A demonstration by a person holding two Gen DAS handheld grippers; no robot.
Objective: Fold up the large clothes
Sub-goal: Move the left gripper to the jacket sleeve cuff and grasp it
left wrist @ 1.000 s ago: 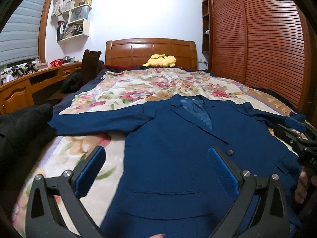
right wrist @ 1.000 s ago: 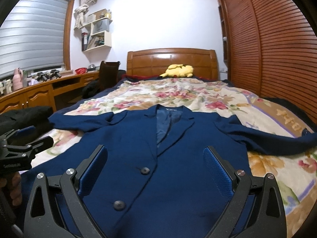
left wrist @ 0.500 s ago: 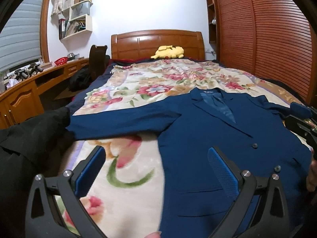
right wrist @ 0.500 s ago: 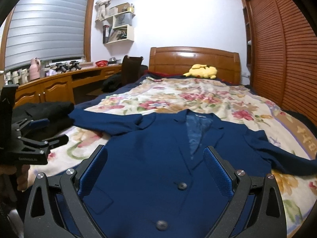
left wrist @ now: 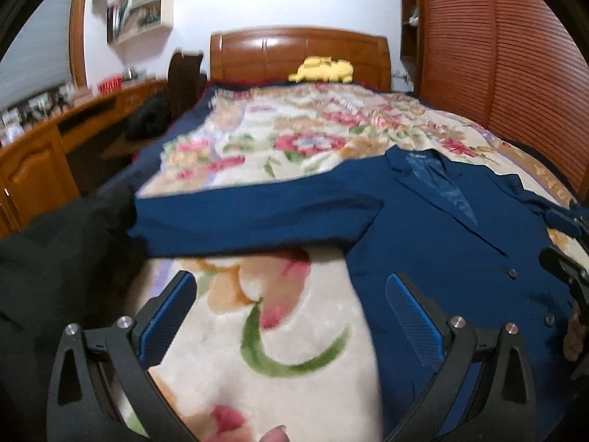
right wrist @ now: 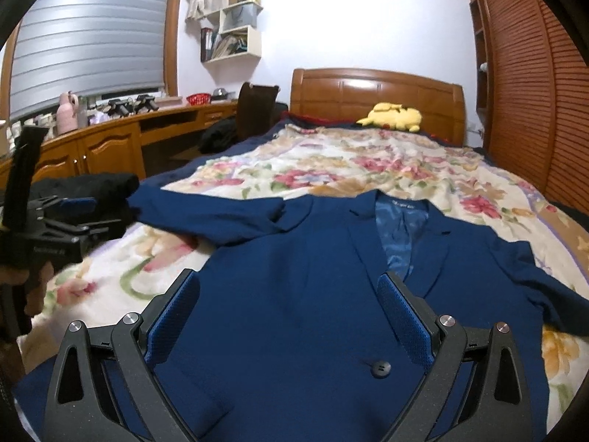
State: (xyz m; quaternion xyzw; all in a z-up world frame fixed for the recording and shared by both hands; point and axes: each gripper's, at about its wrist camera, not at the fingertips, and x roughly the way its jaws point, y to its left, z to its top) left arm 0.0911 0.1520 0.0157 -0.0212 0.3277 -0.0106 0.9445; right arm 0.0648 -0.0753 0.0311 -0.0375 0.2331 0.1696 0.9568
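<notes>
A dark blue suit jacket (right wrist: pixel 302 276) lies face up and spread flat on the floral blanket; it also shows in the left wrist view (left wrist: pixel 460 243). Its left sleeve (left wrist: pixel 250 217) stretches out to the left toward a black garment. My left gripper (left wrist: pixel 291 291) is open and empty above the blanket, just below that sleeve; it also shows at the left edge of the right wrist view (right wrist: pixel 62 217). My right gripper (right wrist: pixel 289 291) is open and empty above the jacket's front, near a button (right wrist: pixel 381 368). The jacket's right sleeve (right wrist: pixel 548 291) lies out to the right.
A black garment (left wrist: pixel 55 265) lies at the bed's left edge. A yellow plush toy (right wrist: pixel 394 116) sits by the wooden headboard (right wrist: pixel 375 92). A wooden desk (right wrist: pixel 106 143) and chair stand on the left, a louvred wardrobe (right wrist: pixel 541 84) on the right.
Both grippers have swung to the left over the bed. The left gripper moved off the jacket body to the blanket below the left sleeve. Both stayed open.
</notes>
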